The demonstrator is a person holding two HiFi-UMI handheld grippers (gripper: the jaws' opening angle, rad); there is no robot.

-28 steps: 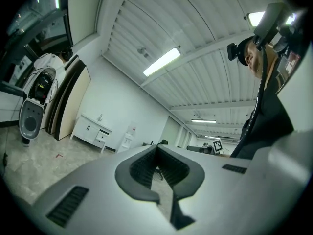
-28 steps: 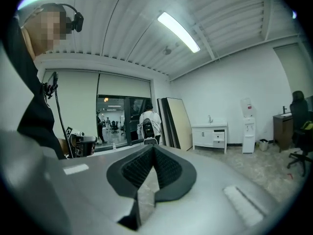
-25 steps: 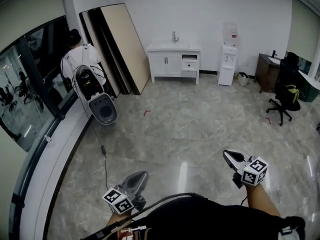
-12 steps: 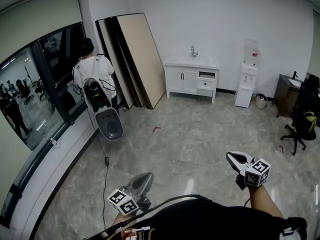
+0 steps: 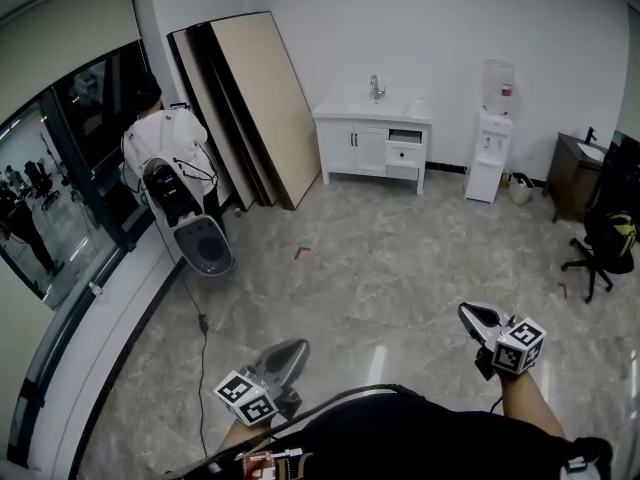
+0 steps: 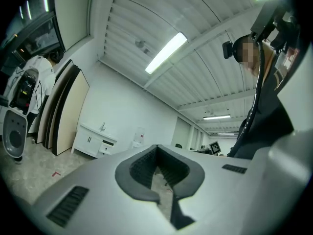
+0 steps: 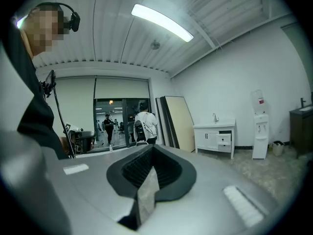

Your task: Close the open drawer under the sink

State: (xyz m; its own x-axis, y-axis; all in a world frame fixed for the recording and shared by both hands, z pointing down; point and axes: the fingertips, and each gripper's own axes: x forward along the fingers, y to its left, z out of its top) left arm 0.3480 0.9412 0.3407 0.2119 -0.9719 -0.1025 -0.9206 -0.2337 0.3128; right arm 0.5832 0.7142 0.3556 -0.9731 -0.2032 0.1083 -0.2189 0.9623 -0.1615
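The white sink cabinet stands against the far wall, well across the floor from me. Its small upper right drawer is pulled out. I also see the cabinet and drawer in the left gripper view, and the cabinet and drawer in the right gripper view. My left gripper is low at the left, shut and holding nothing. My right gripper is low at the right, shut and holding nothing. Both point roughly toward the cabinet.
Large boards lean on the wall left of the cabinet. A person in white stands by the glass doors behind a grey machine, whose cable trails over the floor. At the right are a water dispenser, a desk and an office chair.
The cabinet looks larger and nearer than a second ago, and the view has swung a little. Both grippers keep the same place in the view and stay shut.
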